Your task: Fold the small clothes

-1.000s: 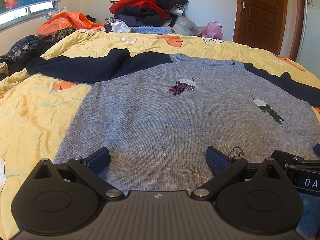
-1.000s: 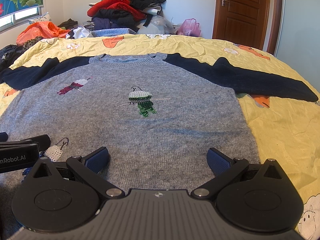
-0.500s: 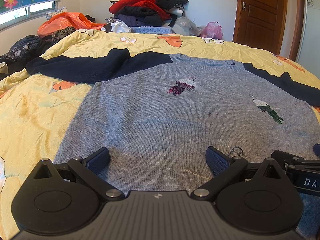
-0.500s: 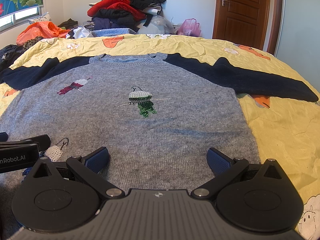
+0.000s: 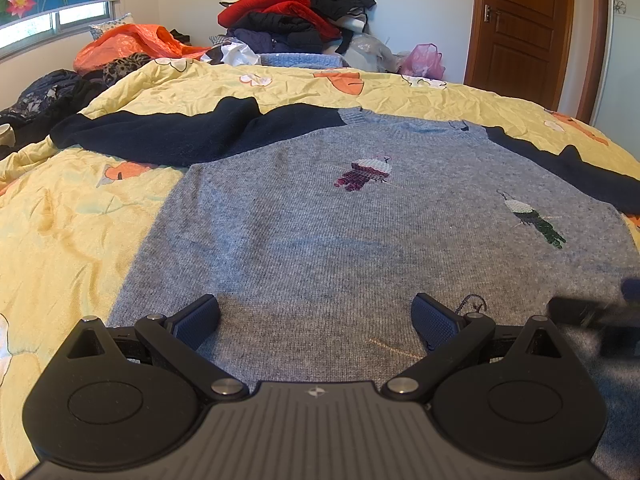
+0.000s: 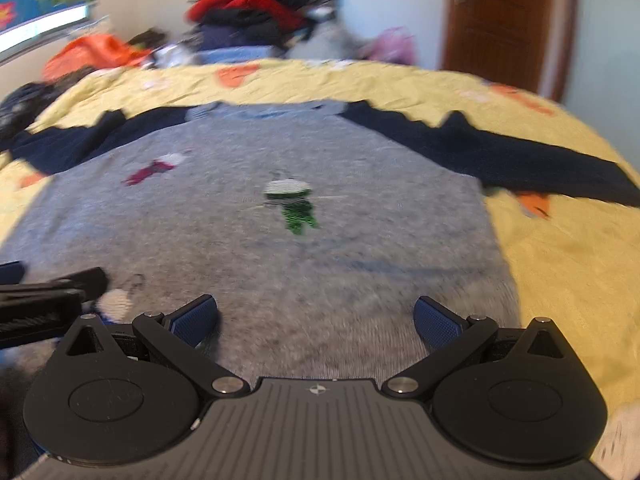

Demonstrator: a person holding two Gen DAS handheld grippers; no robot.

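A grey knit sweater with dark navy sleeves lies flat and face up on a yellow bedspread. It carries small embroidered bird figures. My left gripper is open and empty, low over the sweater's hem on the left half. My right gripper is open and empty over the hem on the right half of the sweater. The right wrist view is blurred by motion. Each gripper shows at the edge of the other's view.
A pile of clothes sits at the far end of the bed, with an orange bag to its left. A brown door stands at the back right. The right sleeve stretches across the bedspread.
The right gripper has started to move, so its view is blurred and shifted slightly. The left gripper has stayed still. Both jaws stay open.
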